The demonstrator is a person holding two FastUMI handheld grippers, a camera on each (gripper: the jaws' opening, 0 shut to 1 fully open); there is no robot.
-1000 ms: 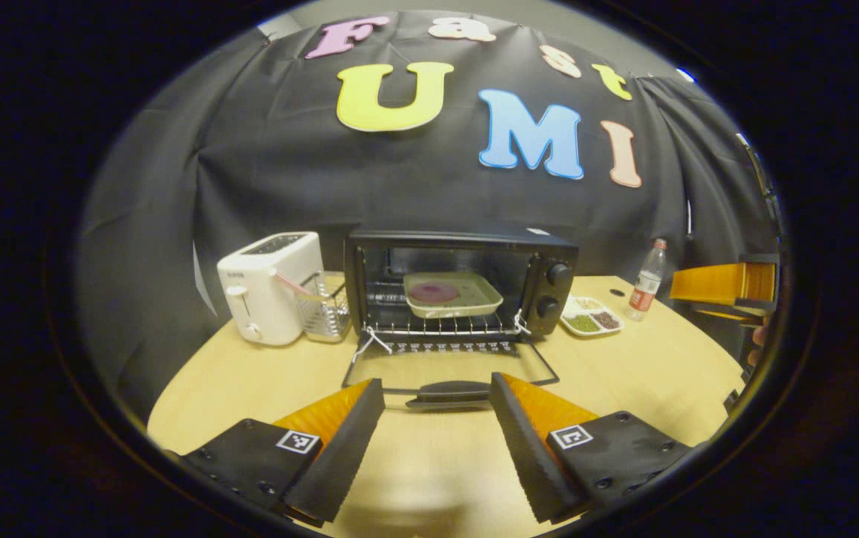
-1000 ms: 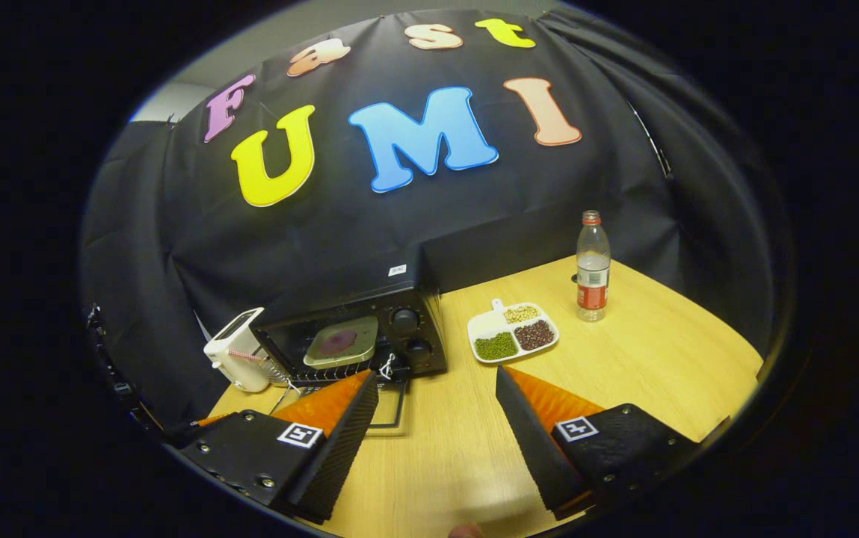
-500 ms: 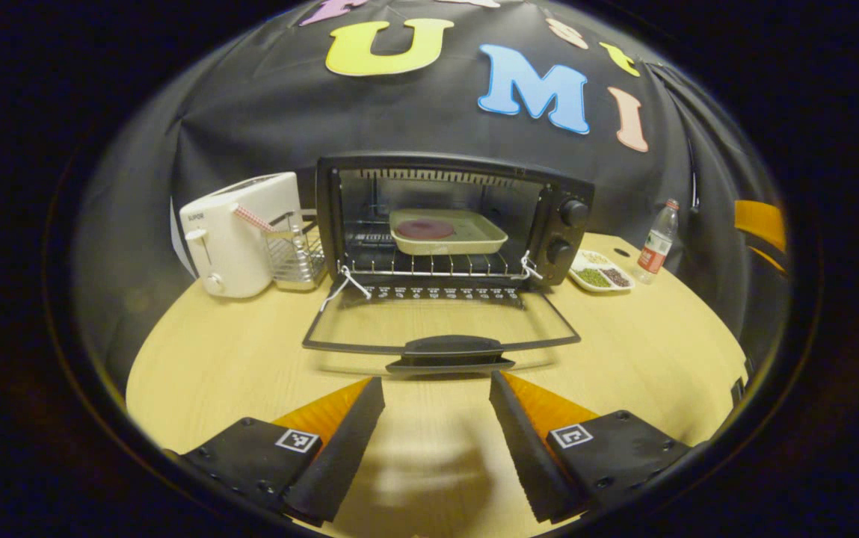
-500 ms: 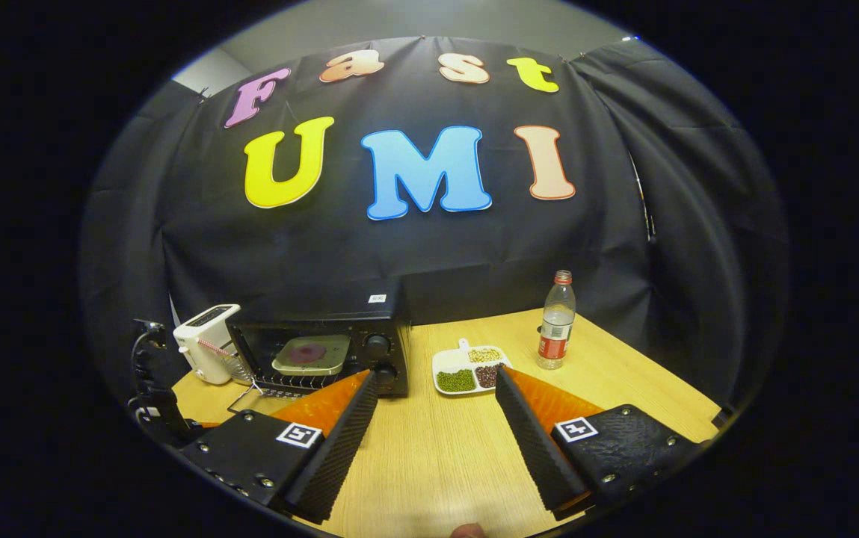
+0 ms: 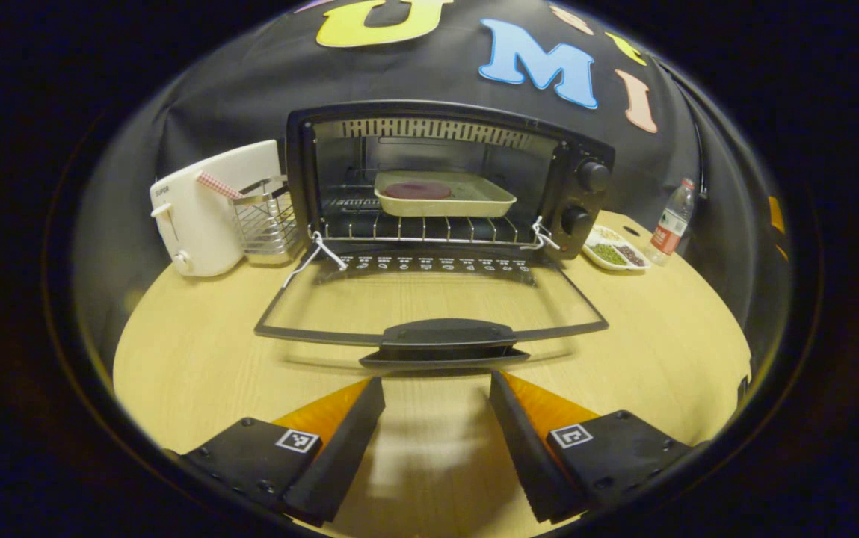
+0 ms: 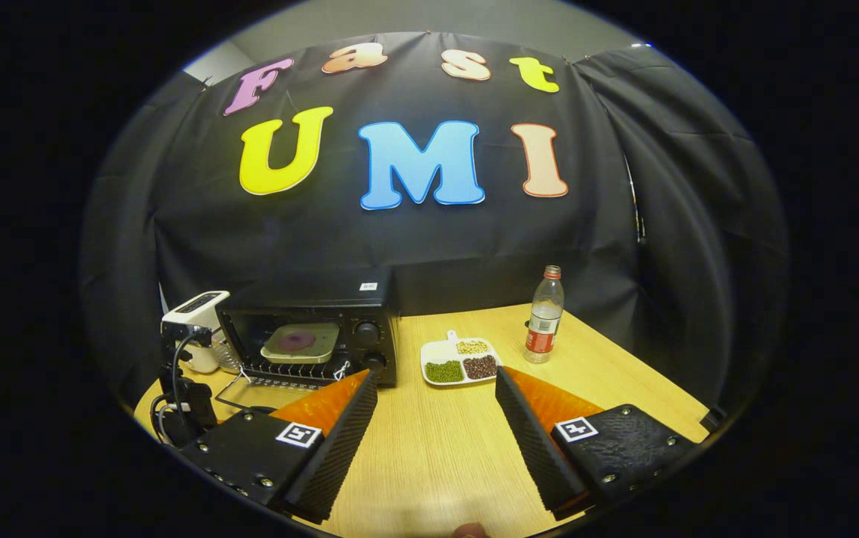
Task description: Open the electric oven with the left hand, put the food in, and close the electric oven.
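The oven (image 5: 448,179) is seen straight ahead of the left gripper (image 5: 436,392), standing on a pale wooden table (image 5: 197,359) with its glass door (image 5: 433,302) folded flat down toward the camera. The door's black handle (image 5: 445,342) lies just beyond the tips of the two fingers (image 5: 343,441), centred on the gap between them and not touched by either. The jaws of the left gripper are spread wide apart and nothing is held between them. Inside the oven, a cream tray (image 5: 444,193) holding a dark reddish round of food (image 5: 417,190) is rested on the wire rack (image 5: 429,228). Beyond the left finger, a white toaster (image 5: 201,209) and a wire basket (image 5: 265,224) are placed beside the oven. Beyond the right finger, a divided dish of beans (image 5: 616,254) and a plastic bottle (image 5: 670,223) are set near the oven's two knobs (image 5: 592,176).

In the right gripper view, the right gripper (image 6: 436,392) is held over the table, well apart from the oven (image 6: 309,336), which is seen beyond its left finger. Its jaws are likewise spread wide with nothing between them. The bean dish (image 6: 460,361) and the bottle (image 6: 543,315) are seen ahead of the gap.
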